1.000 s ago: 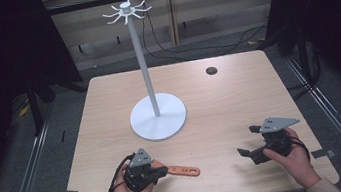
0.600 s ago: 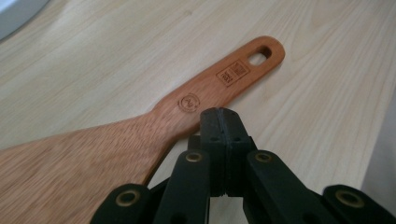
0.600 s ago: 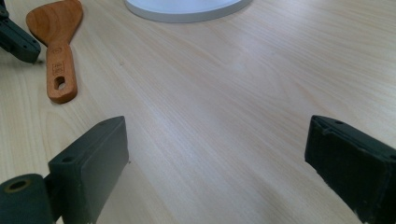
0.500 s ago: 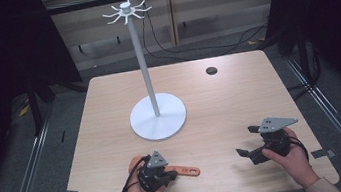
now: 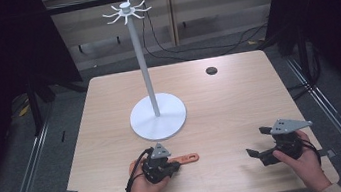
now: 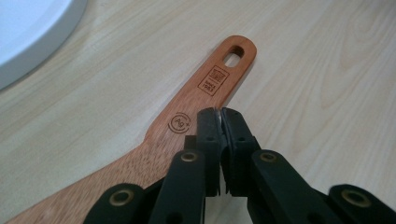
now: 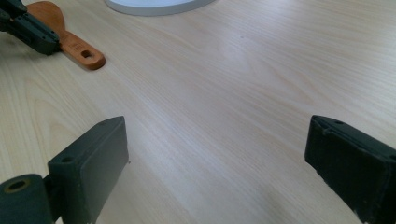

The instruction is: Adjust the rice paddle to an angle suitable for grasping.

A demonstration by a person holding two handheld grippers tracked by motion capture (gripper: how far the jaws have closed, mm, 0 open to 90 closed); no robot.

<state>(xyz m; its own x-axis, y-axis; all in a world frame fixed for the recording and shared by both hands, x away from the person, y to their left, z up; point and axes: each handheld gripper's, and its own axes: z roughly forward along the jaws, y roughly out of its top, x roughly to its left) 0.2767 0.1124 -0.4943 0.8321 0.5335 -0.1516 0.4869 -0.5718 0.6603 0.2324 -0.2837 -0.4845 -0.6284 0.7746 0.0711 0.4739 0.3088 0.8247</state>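
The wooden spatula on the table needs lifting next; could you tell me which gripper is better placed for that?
Left. The left gripper sits over the wooden spatula handle, fingers together. The right gripper is open, well apart.

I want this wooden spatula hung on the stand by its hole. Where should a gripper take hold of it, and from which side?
Grip the wooden spatula mid-handle, just below the hanging hole, coming from above with jaws across the narrow width. It lies flat on the table, so only its thin edges offer purchase, and the hole stays free.
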